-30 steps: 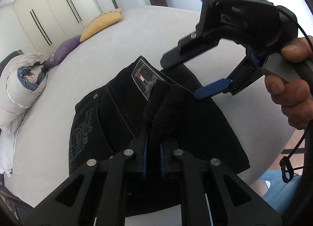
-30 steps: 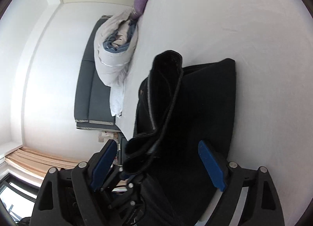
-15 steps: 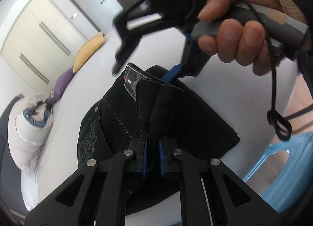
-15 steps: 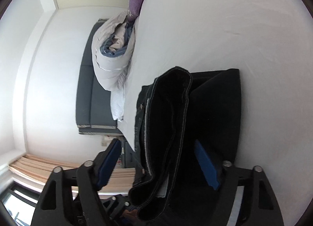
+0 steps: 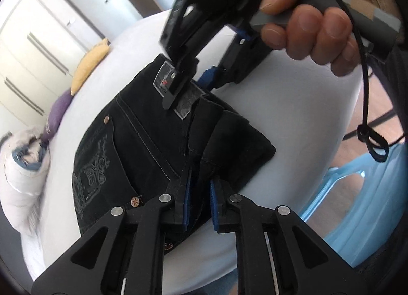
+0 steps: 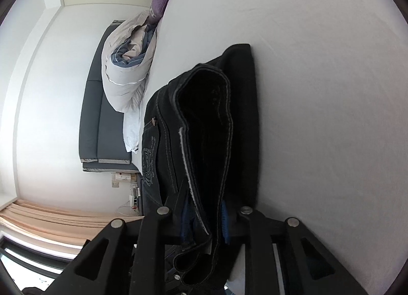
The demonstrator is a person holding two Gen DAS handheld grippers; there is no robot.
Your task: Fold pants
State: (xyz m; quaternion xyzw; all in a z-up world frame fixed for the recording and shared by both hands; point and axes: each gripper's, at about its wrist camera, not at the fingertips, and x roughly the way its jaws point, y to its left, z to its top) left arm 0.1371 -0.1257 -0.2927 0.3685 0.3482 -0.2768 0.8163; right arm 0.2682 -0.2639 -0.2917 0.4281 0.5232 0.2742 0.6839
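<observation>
Pinching a raised fold of the black pants (image 5: 142,142) on the white bed (image 5: 293,106), the left gripper (image 5: 199,200) sits nearest, the right gripper (image 6: 204,221) has just been closing onto the waistband, and yellow pillow (image 5: 89,62), purple pillow (image 5: 57,116) and rolled duvet (image 6: 127,70) lie beyond.

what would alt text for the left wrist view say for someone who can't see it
The left tongs pinch a raised fold of black pants lying on a white bed. Above them a hand holds the right tongs over the waistband label. A yellow pillow, a purple pillow and a blue chair sit at the edges.
</observation>
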